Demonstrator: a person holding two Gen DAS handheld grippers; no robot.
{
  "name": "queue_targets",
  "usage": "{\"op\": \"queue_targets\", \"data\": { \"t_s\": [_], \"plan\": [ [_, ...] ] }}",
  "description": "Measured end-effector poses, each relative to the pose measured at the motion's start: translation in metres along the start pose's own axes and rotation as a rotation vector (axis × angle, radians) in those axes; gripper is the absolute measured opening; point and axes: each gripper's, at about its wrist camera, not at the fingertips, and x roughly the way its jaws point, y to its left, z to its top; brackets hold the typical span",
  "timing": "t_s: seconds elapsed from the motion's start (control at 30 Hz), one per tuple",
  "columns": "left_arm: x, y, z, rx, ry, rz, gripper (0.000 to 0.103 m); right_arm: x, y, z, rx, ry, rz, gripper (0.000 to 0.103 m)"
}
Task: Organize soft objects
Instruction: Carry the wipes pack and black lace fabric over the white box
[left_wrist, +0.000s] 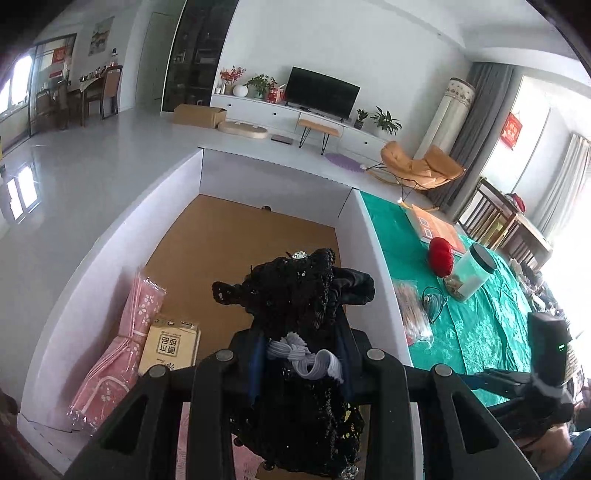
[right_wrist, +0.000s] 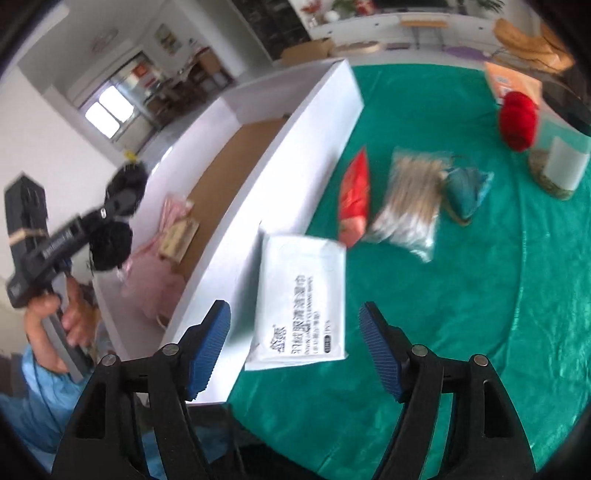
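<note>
Two grippers in play, one loaded and one empty. Left gripper clenched on a black sequined bundle, with a grey-white corded knot showing between the blue pads at centre bottom of the left wrist view. Held above a white-walled box with a brown cardboard floor. Lying inside that box at lower left: a pink floral packet and, just beside it, a small tan tissue pack.

Right gripper released, jaws standing wide with nothing pressed between the blue pads. Just ahead, in the lower middle of the right wrist view, a white wipes packet lying on the green tablecloth, its left edge against or perhaps only very near the box's outer wall; too blurred to settle. Further up the frame, side by side on the cloth: a red-orange packet, a clear bag of pale sticks, and a teal pouch. At upper right, a red soft ball next to a clear jar lying on its side, with an orange book behind.

At far left of the same view, a hand gripping the left tool's handle, blue sleeve below, the black bundle bulging on both sides of the jaws.
</note>
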Motion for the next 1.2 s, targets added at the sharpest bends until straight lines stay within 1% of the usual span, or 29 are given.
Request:
{"op": "queue_targets", "data": {
  "t_s": [0.03,0.07,0.13,0.17,0.23,0.3,0.37,0.4,0.43,0.47,0.5,0.57,0.6,0.63,0.67,0.7,0.73,0.77,0.8,0.83,0.93,0.97,1.0,1.03,1.07,1.13,1.2],
  "plan": [
    [-0.001,0.000,0.000,-0.002,-0.001,-0.003,0.032,0.015,0.009,0.000,-0.028,0.023,-0.030,0.075],
    [-0.001,0.000,0.000,-0.003,-0.002,-0.005,0.032,0.030,0.011,0.001,-0.027,0.045,-0.071,0.075],
    [-0.003,0.001,-0.002,0.001,-0.005,-0.001,0.032,0.054,0.007,0.003,0.020,0.099,-0.117,0.077],
    [-0.003,0.001,-0.003,0.007,-0.003,0.004,0.032,0.064,0.008,0.003,0.011,0.113,-0.151,0.077],
    [-0.002,0.001,-0.004,0.013,0.000,0.015,0.032,0.078,0.011,0.000,-0.042,0.161,-0.213,0.076],
    [0.001,0.002,-0.004,0.013,0.008,0.019,0.032,0.079,0.014,-0.004,-0.051,0.169,-0.226,0.072],
    [0.001,0.002,-0.005,0.015,0.014,0.019,0.032,0.073,0.012,-0.004,-0.012,0.176,-0.214,0.052],
    [0.001,0.002,-0.005,0.020,0.012,0.019,0.032,0.067,0.011,-0.004,-0.004,0.164,-0.219,0.045],
    [0.000,0.001,-0.005,0.026,0.009,0.022,0.032,0.059,0.010,-0.003,0.006,0.145,-0.220,0.029],
    [-0.001,0.001,-0.006,0.031,0.008,0.028,0.032,0.050,0.005,-0.004,0.031,0.128,-0.206,0.025],
    [-0.001,0.001,-0.006,0.035,0.009,0.033,0.032,0.043,0.000,-0.006,0.057,0.119,-0.196,0.024],
    [0.001,0.002,-0.007,0.034,0.016,0.036,0.032,0.034,-0.005,-0.011,0.060,0.115,-0.193,0.024],
    [0.002,0.001,-0.007,0.032,0.020,0.037,0.032,0.034,-0.007,-0.015,0.061,0.122,-0.172,0.024],
    [0.002,0.000,-0.007,0.030,0.023,0.037,0.032,0.032,-0.010,-0.018,0.078,0.127,-0.151,0.027],
    [0.002,-0.001,-0.007,0.029,0.024,0.036,0.032,0.030,-0.013,-0.021,0.107,0.120,-0.148,0.037],
    [0.002,-0.002,-0.008,0.030,0.024,0.034,0.032,0.029,-0.015,-0.022,0.135,0.107,-0.161,0.053],
    [0.003,-0.003,-0.009,0.031,0.025,0.033,0.032,0.032,-0.026,-0.020,0.159,0.097,-0.166,0.088],
    [0.003,-0.004,-0.009,0.034,0.027,0.033,0.032,0.032,-0.025,-0.019,0.174,0.083,-0.173,0.090],
    [0.003,-0.005,-0.009,0.037,0.028,0.033,0.032,0.034,-0.022,-0.018,0.178,0.075,-0.197,0.090],
    [0.004,-0.005,-0.009,0.040,0.029,0.034,0.032,0.042,-0.010,-0.012,0.173,0.079,-0.219,0.090],
    [0.004,-0.005,-0.008,0.039,0.028,0.038,0.032,0.056,0.000,-0.010,0.164,0.084,-0.224,0.090],
    [0.005,-0.004,-0.008,0.038,0.028,0.038,0.032,0.062,0.001,-0.013,0.134,0.118,-0.250,0.091],
    [0.005,-0.004,-0.008,0.038,0.028,0.039,0.032,0.067,0.008,-0.019,0.054,0.125,-0.282,0.089],
    [0.006,-0.004,-0.009,0.040,0.029,0.040,0.032,0.068,0.015,-0.024,-0.021,0.148,-0.340,0.085],
    [0.006,-0.004,-0.009,0.041,0.030,0.041,0.032,0.066,0.021,-0.028,-0.065,0.155,-0.383,0.072],
    [0.007,-0.004,-0.010,0.040,0.034,0.040,0.032,0.051,0.024,-0.032,-0.048,0.149,-0.383,0.066],
    [0.007,-0.005,-0.011,0.043,0.036,0.039,0.032,0.036,0.021,-0.038,-0.033,0.129,-0.364,0.065]
  ]
}}
